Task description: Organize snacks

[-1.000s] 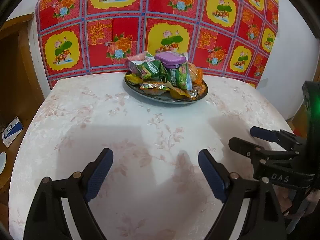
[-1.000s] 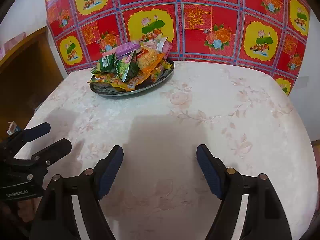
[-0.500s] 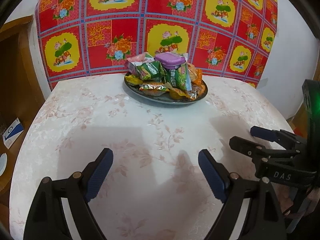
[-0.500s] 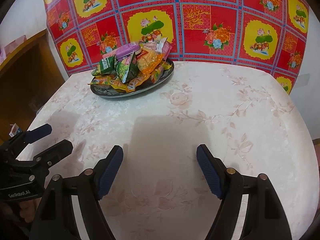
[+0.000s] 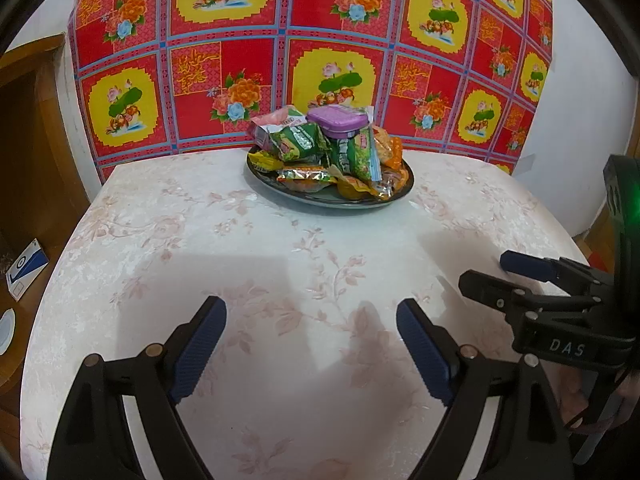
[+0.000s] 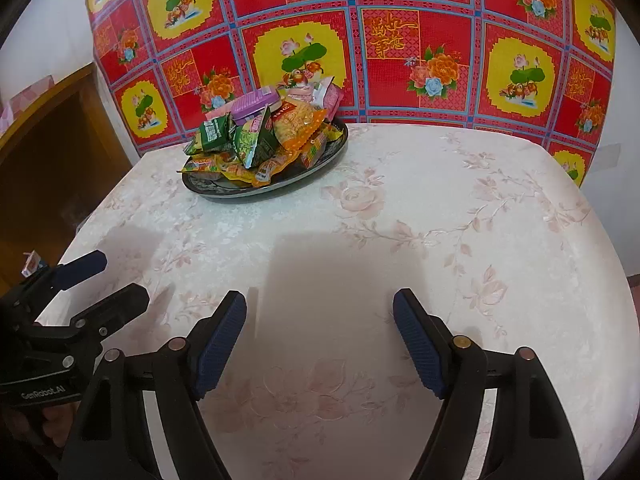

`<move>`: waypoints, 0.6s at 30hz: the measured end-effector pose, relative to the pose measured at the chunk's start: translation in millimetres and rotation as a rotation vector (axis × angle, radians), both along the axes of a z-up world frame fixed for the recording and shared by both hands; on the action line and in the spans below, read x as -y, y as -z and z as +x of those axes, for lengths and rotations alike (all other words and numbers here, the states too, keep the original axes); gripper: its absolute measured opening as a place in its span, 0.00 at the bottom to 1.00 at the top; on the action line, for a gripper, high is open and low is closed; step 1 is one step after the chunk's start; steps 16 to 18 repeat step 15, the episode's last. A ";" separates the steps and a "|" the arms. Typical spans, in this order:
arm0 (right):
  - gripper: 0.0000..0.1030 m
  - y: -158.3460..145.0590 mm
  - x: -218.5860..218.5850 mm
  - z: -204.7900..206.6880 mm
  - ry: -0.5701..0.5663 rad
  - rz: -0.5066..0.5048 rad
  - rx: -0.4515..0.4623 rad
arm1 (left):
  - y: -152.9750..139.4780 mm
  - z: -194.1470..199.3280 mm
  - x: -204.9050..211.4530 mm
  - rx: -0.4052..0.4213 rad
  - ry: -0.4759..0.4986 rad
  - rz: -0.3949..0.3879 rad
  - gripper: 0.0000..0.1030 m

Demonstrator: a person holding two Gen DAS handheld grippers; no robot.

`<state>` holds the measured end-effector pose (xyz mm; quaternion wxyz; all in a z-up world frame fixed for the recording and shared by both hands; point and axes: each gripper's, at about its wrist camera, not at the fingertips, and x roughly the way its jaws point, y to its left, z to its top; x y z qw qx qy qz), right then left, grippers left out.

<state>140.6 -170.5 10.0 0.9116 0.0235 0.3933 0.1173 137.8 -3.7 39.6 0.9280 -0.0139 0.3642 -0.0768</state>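
The left gripper (image 5: 311, 322) hangs over the near part of the table (image 5: 248, 248) with its blue-padded fingers (image 5: 198, 350) spread wide apart and nothing between them, only the pale cloth with its faint pink flower pattern showing in the gap. The right gripper (image 6: 320, 318) is likewise spread, its ribbed blue pads (image 6: 420, 346) parted over bare cloth and gripping nothing. Each tool shows in the other's view: the right gripper sits off beyond the left one's right finger, near the table's edge, and the left gripper sits off beyond the right one's left finger. Well ahead of both pairs of fingers, toward the far edge of the table, stands a dark round plate (image 5: 394, 196) heaped with snack packets (image 5: 298, 142): green wrappers, orange and yellow ones, a pink one at the back, and a flat purple box (image 5: 337, 117) lying on top of the pile. Seen past the right gripper's fingers, the plate (image 6: 200, 184) lies ahead and to the left, with an orange packet (image 6: 298, 124) leaning on the heap and the purple box (image 6: 256, 104) above it. Behind the plate a red and yellow flowered cloth (image 5: 240, 40) covers the wall. A wooden cabinet (image 5: 28, 140) stands beyond the left fingers, off the table
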 end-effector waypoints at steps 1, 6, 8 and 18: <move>0.76 0.0 -0.1 0.0 0.000 0.000 0.000 | 0.2 0.1 -0.3 -0.001 -0.001 -0.001 0.88; 0.76 -0.1 -0.2 -0.6 0.001 0.003 0.000 | 1.0 1.1 -0.4 -0.007 0.000 0.002 0.88; 0.76 -0.3 -0.6 -0.8 0.000 0.005 0.000 | 1.0 0.8 -0.3 -0.005 0.001 0.002 0.88; 0.76 -0.4 -0.2 -0.7 0.000 0.005 0.000 | 0.9 0.3 0.1 -0.007 0.005 0.001 0.88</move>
